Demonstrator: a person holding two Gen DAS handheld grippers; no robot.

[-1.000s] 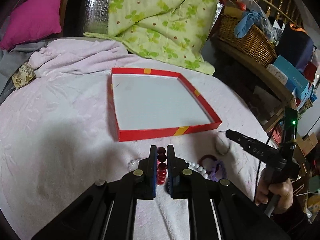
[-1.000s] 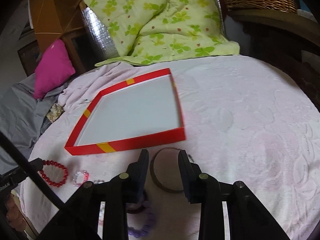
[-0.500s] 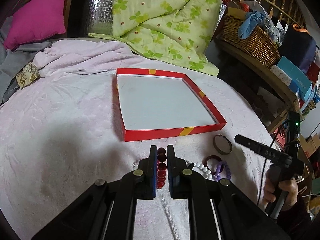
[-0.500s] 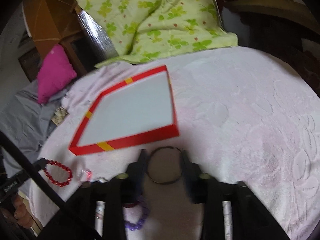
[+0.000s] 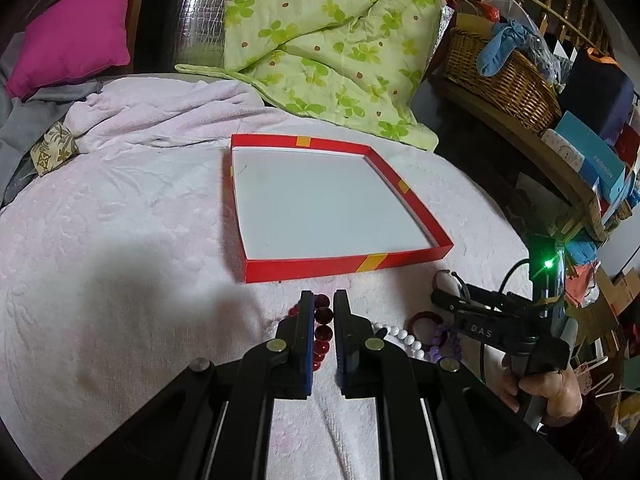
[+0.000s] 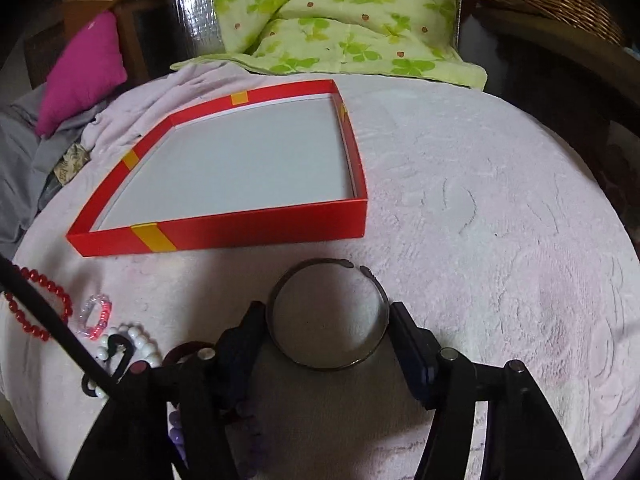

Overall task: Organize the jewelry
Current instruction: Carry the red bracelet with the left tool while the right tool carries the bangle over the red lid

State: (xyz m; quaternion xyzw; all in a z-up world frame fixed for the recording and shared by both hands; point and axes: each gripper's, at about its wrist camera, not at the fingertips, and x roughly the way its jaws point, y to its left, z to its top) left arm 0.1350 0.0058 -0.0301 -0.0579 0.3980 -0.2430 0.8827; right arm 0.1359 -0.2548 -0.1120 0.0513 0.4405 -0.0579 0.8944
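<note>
The stiff, light, slippery-looking metal bangle [image 6: 327,318], lying on the blanket [image 6: 500,220] before the red tray [image 6: 224,230], is straddled by the right gripper [image 6: 326,332], whose closing fingers nearly touch its outer sides, while the red bead bracelet [image 5: 322,330] is pinched by the left gripper [image 5: 320,308].

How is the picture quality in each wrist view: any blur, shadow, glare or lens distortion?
Left wrist view: sharp; fisheye bends the red tray rim; a soft shadow lies on the pink blanket; a green indicator light flares.
Right wrist view: slightly softer; the left finger is smeared, the metal bangle readable; corners vignette dark.
</note>
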